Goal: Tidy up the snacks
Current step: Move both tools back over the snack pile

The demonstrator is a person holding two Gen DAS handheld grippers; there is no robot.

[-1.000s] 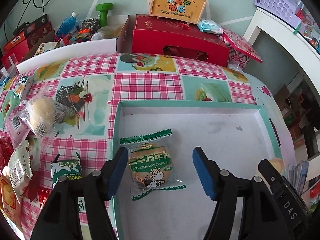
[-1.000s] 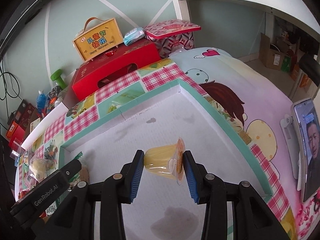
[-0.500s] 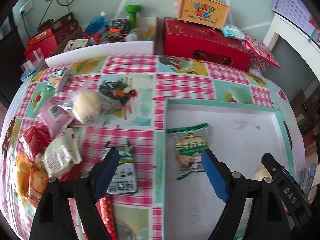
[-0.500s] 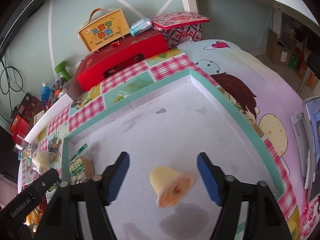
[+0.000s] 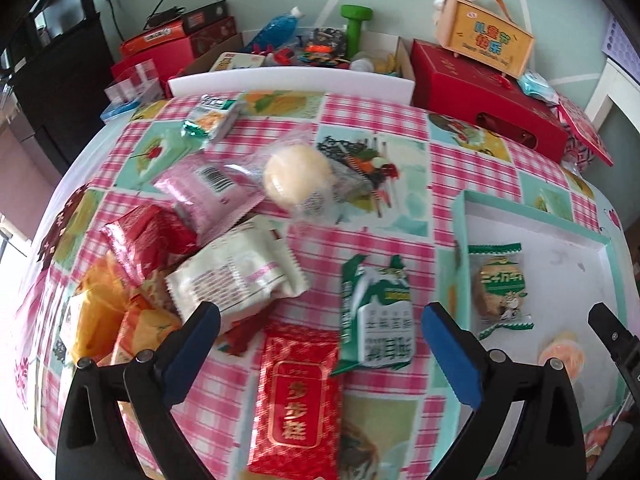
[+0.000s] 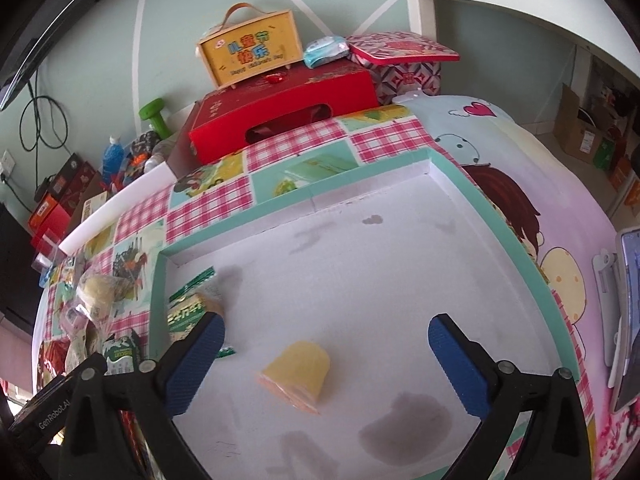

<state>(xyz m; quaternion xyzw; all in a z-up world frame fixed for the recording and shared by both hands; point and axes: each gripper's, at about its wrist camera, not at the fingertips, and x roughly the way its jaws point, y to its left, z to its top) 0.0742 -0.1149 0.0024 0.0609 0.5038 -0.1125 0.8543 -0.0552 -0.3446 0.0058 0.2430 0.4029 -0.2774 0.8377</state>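
Observation:
My right gripper (image 6: 326, 334) hangs over the teal-rimmed white tray (image 6: 496, 220), its jaws still opening. A yellow jelly cup (image 6: 296, 372) lies on its side on the tray floor between them, untouched. A green biscuit packet (image 6: 188, 314) lies by the tray's left wall, also seen as the biscuit packet (image 5: 500, 284) in the left wrist view. My left gripper (image 5: 320, 330) hovers above loose snacks on the checked cloth, jaws opening and empty. Below it lie a red cake packet (image 5: 298, 404) and a green-white packet (image 5: 378, 316). The tray (image 5: 460, 240) is at its right.
A heap of packets lies left: a white one (image 5: 236, 276), a red one (image 5: 150, 236), a pink one (image 5: 208, 192), an orange one (image 5: 108, 312) and a wrapped bun (image 5: 298, 178). A red gift box (image 5: 484, 96) and yellow case (image 5: 486, 40) stand behind. A phone (image 6: 628, 320) stands at the right.
The right gripper opened and dropped the jelly cup onto the tray floor. The left gripper opened wider and moved left, from over the biscuit packet in the tray to over the loose snacks.

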